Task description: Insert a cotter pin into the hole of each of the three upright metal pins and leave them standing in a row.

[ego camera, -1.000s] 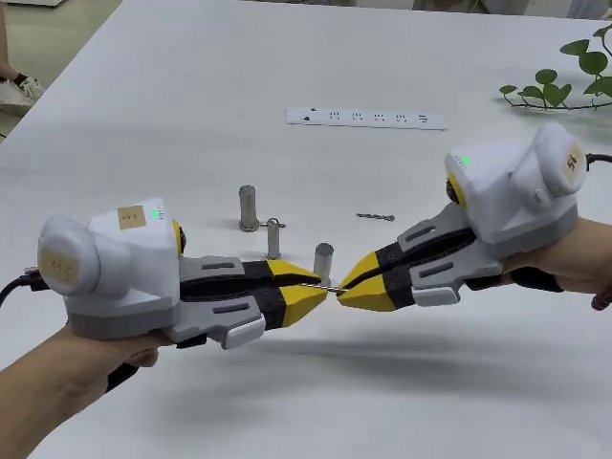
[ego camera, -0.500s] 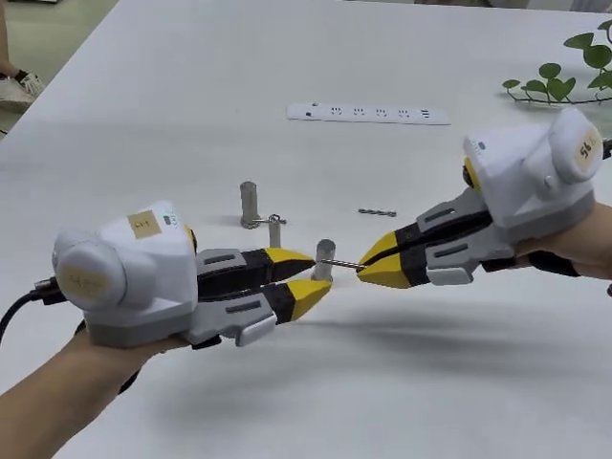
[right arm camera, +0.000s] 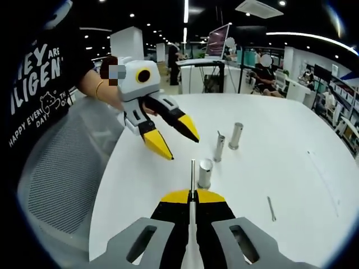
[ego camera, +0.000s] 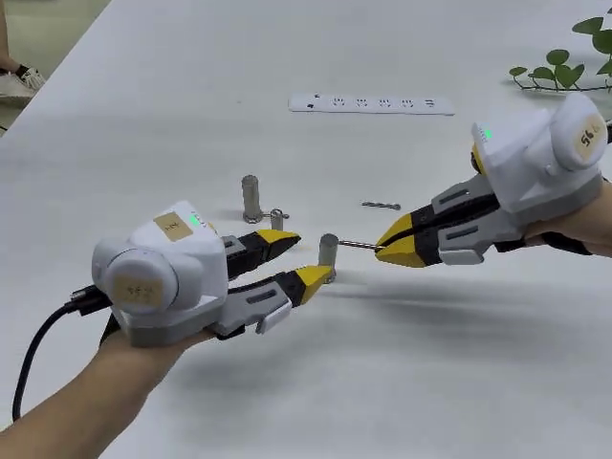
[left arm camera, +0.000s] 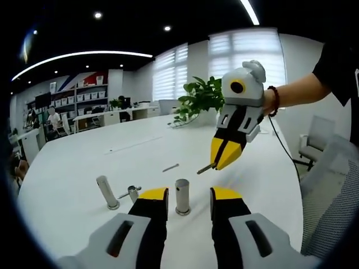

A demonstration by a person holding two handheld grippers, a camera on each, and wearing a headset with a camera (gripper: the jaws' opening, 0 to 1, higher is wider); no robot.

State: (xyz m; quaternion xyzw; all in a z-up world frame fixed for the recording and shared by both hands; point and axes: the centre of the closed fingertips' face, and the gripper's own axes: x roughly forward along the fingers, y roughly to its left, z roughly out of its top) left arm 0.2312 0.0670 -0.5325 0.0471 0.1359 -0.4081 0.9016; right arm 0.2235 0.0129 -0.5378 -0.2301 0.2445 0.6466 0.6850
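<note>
The cotter pin (ego camera: 359, 245) (thin, light, judged stiff yet slippery) is clenched by its tail in the right gripper (ego camera: 384, 251), its tip just beside the nearest metal pin (ego camera: 328, 251), which is flanked by the released left gripper (ego camera: 314, 256) and best steadied low.

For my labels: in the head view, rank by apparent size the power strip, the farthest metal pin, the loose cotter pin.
1. power strip, largest although it lies farthest away
2. farthest metal pin
3. loose cotter pin, slightly shorter and much thinner
</note>
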